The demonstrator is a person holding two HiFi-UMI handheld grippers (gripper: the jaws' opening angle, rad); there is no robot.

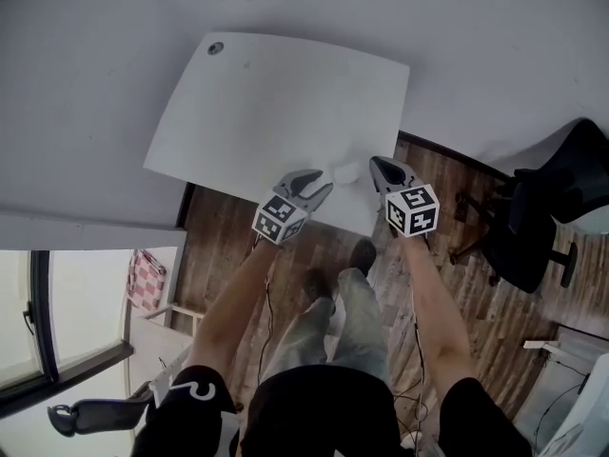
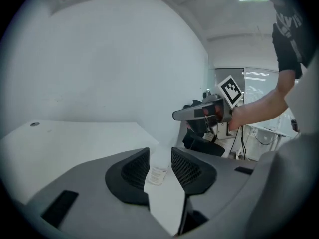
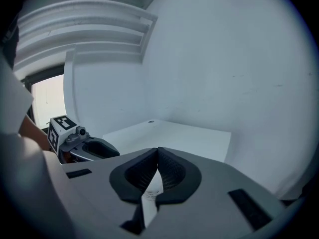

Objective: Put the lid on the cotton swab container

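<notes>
Left gripper (image 2: 160, 154): clamped on the cotton swab container (image 2: 158, 172). Both mesh pads (image 2: 135, 168) bear on the sides of the translucent white container. It stands upright between them, and a printed label shows on its side. In the head view this gripper is over the near edge of the white table (image 1: 276, 103), toward the near right corner. The container appears there as a pale shape just past the gripper's tips, over the tabletop.

Right gripper (image 3: 158, 154): clenched, with the jaw tips meeting. A thin white piece with dark print is pinched between the pads, seen edge-on, and hangs below them. It reads as the lid (image 3: 151, 193), though its full outline cannot be made out. This gripper is also over the table's near edge, closer to the right corner than the left gripper, and the container lies between the two. In the left gripper view it sits higher than the container and beyond it, not touching. The lid is not on the container.

Table: the white top backs onto a pale wall. A small round hole (image 1: 216, 49) sits at its far left corner.

Surroundings: a black office chair (image 1: 542, 217) stands on the wood floor (image 1: 219, 246) off the table's right side.
</notes>
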